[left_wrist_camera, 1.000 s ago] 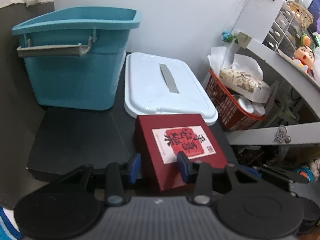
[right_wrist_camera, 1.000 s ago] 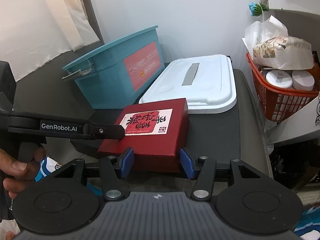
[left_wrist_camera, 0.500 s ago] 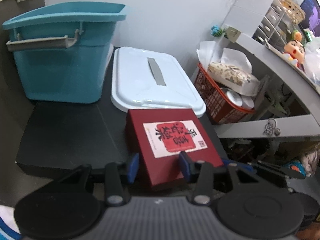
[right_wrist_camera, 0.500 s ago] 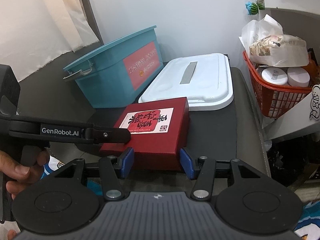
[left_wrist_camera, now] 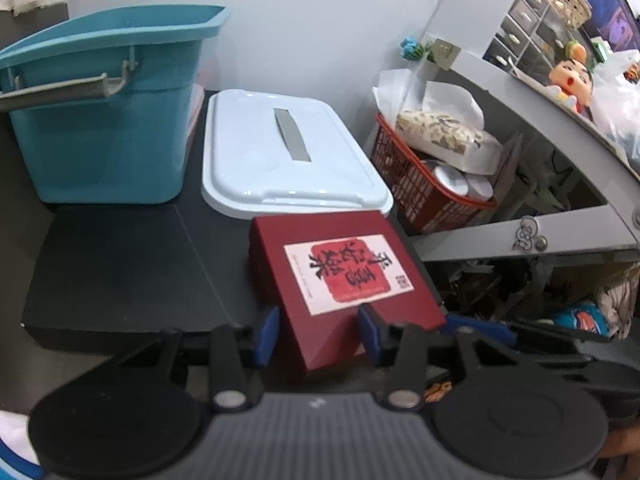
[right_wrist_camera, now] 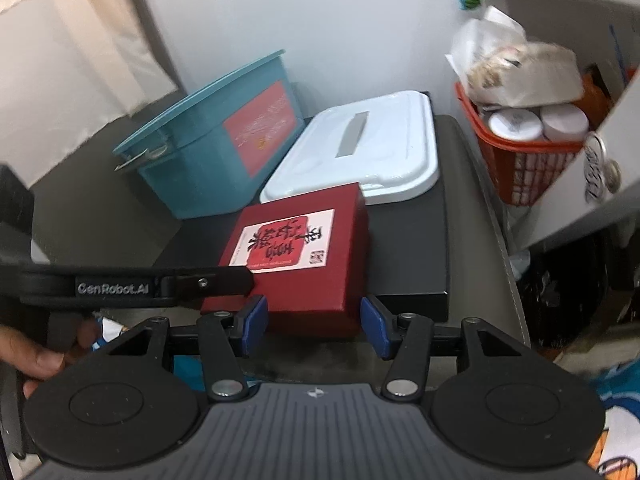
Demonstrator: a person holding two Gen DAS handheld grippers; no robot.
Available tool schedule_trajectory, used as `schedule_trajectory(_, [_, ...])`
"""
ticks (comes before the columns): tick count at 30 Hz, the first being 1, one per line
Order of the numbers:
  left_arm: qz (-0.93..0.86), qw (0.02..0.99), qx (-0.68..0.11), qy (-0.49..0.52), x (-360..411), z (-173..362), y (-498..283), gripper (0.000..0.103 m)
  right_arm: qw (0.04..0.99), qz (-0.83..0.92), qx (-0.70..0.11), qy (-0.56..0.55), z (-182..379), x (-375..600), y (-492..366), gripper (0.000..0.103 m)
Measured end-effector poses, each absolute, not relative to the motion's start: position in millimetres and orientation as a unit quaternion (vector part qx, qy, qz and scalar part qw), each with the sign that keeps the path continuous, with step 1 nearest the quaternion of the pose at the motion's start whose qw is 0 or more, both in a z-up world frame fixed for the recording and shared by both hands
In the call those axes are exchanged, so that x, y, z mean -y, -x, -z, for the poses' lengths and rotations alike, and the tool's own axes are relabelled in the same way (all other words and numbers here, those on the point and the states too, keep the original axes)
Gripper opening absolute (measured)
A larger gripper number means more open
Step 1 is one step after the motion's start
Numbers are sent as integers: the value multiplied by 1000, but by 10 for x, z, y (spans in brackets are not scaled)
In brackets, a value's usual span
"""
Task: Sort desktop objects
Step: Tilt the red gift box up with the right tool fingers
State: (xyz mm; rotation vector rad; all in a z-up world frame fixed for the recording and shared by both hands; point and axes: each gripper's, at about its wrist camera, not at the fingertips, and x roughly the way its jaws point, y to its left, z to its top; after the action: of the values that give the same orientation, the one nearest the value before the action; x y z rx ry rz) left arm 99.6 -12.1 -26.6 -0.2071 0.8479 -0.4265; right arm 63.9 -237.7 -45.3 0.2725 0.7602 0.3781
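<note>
- My left gripper (left_wrist_camera: 318, 334) has its blue pads on either side of the near corner of the red box (left_wrist_camera: 344, 280). The pads look to sit against the box's sides, so I take it as clamped on the box.
- My right gripper (right_wrist_camera: 314, 326) brackets the box's (right_wrist_camera: 304, 256) near edge. A thin gap shows between each pad and the box, so these fingers stand apart, not gripping.
- In the right view, my left gripper's black arm (right_wrist_camera: 160, 284) reaches in from the left, its tip on the box's left near corner.
- The box lies flat, label up, at the front of the black platform (left_wrist_camera: 120, 272), overhanging its front edge. Its far edge is just beside the white lid (left_wrist_camera: 288, 160), possibly touching.
- The lid lies flat at the platform's rear right.
- The teal bin (left_wrist_camera: 104, 120) stands upright at the rear left, beside the lid.
- A red basket (left_wrist_camera: 424, 196) holding a tissue pack and jars sits off the platform's right side, under a grey shelf (left_wrist_camera: 520, 236).
</note>
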Motion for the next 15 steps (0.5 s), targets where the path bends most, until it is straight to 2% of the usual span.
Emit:
schedule_trajectory(3, [205, 885, -408, 98, 123, 267, -1003, 47, 892, -176, -382, -167, 515, 2440, -676, 66])
schedule_trajectory(10, [203, 885, -406, 99, 110, 267, -1022, 45, 869, -176, -396, -239, 625, 2554, -744, 66])
schedule_trajectory(15, [197, 887, -406, 104, 82, 262, -1051, 44, 852, -179, -403, -283, 691, 2583, -778, 74])
